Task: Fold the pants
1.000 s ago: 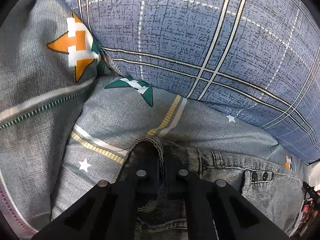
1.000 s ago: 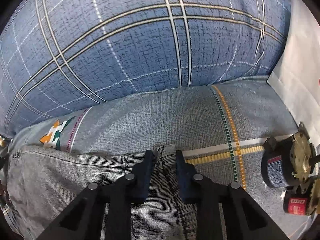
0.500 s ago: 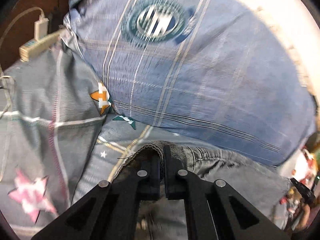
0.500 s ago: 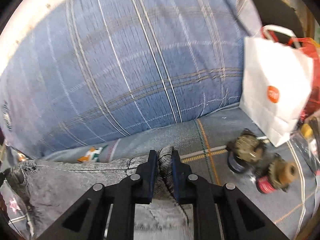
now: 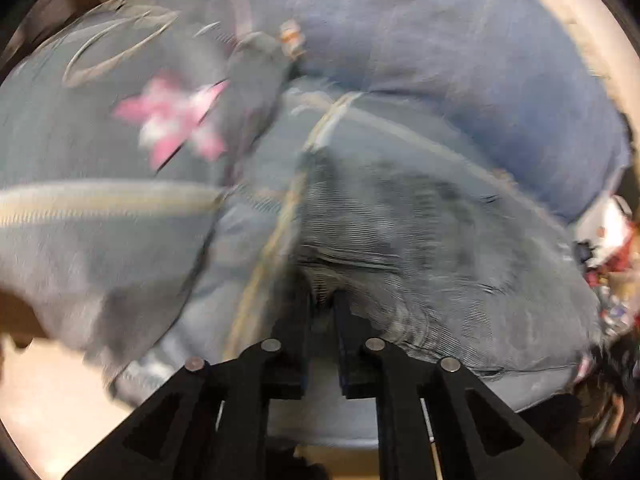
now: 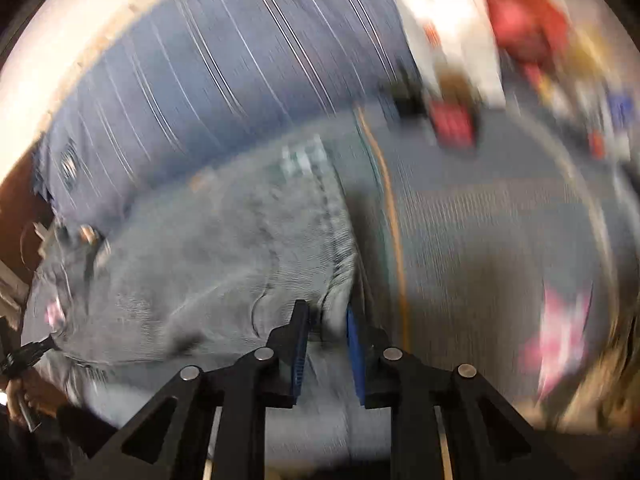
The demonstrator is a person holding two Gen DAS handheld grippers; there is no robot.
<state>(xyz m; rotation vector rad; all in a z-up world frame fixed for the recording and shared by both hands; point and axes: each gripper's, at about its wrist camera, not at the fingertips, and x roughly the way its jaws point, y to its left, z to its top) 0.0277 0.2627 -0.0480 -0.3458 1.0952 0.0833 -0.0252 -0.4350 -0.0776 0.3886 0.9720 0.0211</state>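
Here the biggest thing is the bed cover (image 5: 100, 208), a grey-blue cloth with pale stripes and a pink star print, and it fills most of both views, though everything is blurred. Behind it lies a large blue pillow (image 6: 208, 92) with thin light lines, pressed against the far edge of the cover. On the cover, in front of the pillow, are the pants (image 5: 432, 248), grey denim, spread in a wide wrinkled sheet; in the right wrist view they (image 6: 208, 272) reach from the left side to the middle, with one long seam edge running toward the camera. At the far right corner of the bed stands a white bag (image 6: 448, 28), with something red just beside it, and some small dark objects near them that are too blurred to name. The left gripper (image 5: 323, 304) has a bunched fold of the denim between its fingers, which stand close together and are parting; the pads still seem to touch the cloth. The right gripper (image 6: 327, 320) has the seam edge of the pants between its blue pads, and its fingers are also parting, with a clear gap on both sides of the fold, so the cloth looks let go.
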